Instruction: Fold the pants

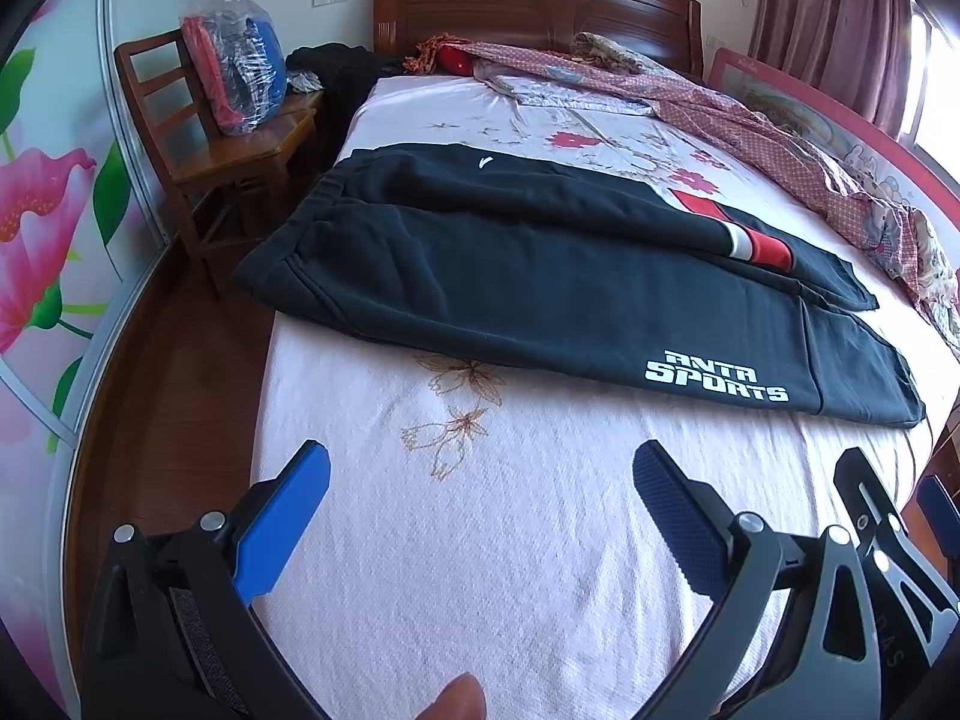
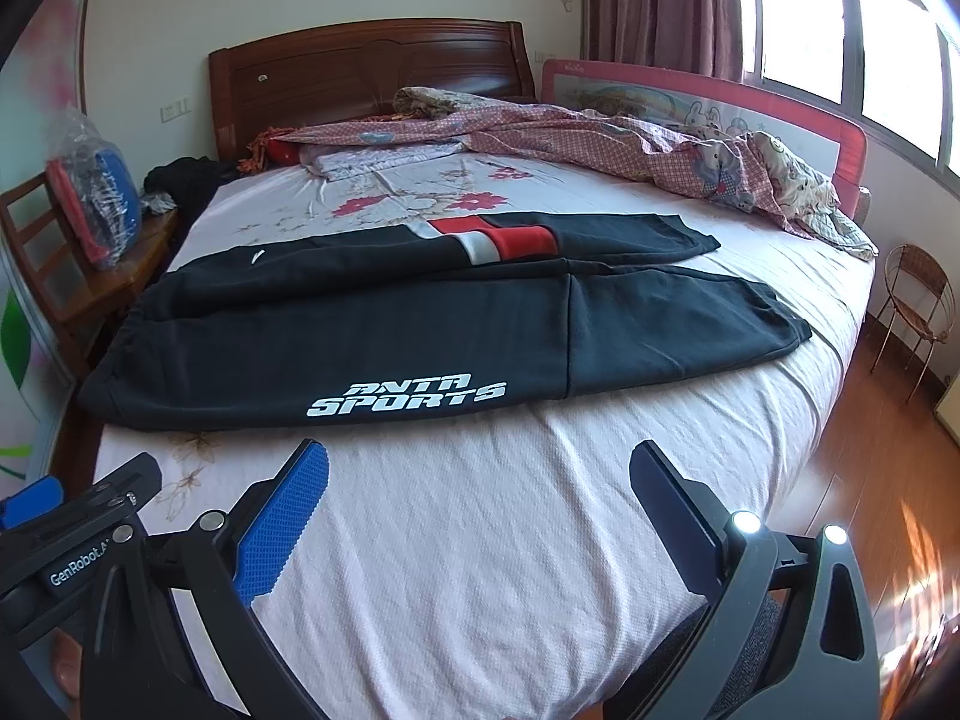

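Black sports pants lie flat across the bed, waistband at the left, legs pointing right. The near leg bears white "ANTA SPORTS" lettering; the far leg has a red and grey band. My left gripper hovers open over the bare sheet, short of the pants' near edge, nothing between its blue fingers. My right gripper is open too, above the sheet in front of the lettering. The left gripper's body shows at the lower left of the right wrist view. A fingertip peeks in at the bottom.
A pink floral sheet covers the bed. A crumpled patterned quilt lies along the far right side by a red bed rail. Left of the bed stands a wooden chair with a plastic-wrapped bundle. A wire stool stands right.
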### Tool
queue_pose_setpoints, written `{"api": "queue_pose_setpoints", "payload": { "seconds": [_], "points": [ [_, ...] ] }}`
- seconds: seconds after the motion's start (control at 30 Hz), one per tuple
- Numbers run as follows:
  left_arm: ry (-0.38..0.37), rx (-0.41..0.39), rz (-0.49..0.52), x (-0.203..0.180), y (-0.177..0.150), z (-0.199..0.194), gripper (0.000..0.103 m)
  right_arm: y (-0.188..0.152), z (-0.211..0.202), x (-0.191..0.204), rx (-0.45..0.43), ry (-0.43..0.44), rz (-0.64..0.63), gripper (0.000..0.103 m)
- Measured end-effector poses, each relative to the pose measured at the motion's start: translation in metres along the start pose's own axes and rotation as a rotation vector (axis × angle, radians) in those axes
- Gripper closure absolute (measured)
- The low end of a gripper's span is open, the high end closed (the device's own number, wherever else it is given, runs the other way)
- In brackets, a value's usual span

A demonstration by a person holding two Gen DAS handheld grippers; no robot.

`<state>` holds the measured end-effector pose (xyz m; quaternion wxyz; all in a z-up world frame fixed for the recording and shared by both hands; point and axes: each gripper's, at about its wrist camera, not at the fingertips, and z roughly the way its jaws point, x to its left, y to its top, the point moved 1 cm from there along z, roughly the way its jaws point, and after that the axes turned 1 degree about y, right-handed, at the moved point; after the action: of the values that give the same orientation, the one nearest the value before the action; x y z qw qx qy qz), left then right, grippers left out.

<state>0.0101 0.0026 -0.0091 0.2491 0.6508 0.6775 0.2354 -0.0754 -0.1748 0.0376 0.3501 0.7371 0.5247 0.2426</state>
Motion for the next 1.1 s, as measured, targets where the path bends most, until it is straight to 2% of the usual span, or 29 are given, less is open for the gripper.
{"api": "queue_pose_setpoints", "payload": {
  "seconds": [0.5, 0.93, 0.97, 1.03, 1.1],
  "points": [
    [0.002, 0.007, -0.001, 0.001, 0.0, 0.002, 0.002, -0.001, 0.002, -0.001, 0.003, -0.001, 0.001, 0.003],
    [0.034, 0.043, -0.002, 0.011, 0.01, 0.026, 0.002, -0.009, 0.019, -0.007, 0.057, -0.013, 0.006, 0.003],
    [0.02, 0.054, -0.008, 0.013, 0.011, 0.029, 0.002, -0.009, 0.021, -0.007, 0.063, -0.014, 0.004, 0.003],
    [-0.056, 0.086, -0.038, 0.021, 0.016, 0.037, 0.002, -0.01, 0.024, -0.007, 0.073, -0.016, -0.001, 0.003],
    [-0.23, 0.115, -0.099, 0.035, 0.025, 0.047, 0.002, -0.012, 0.029, -0.009, 0.088, -0.021, -0.003, 0.003]
  ]
}}
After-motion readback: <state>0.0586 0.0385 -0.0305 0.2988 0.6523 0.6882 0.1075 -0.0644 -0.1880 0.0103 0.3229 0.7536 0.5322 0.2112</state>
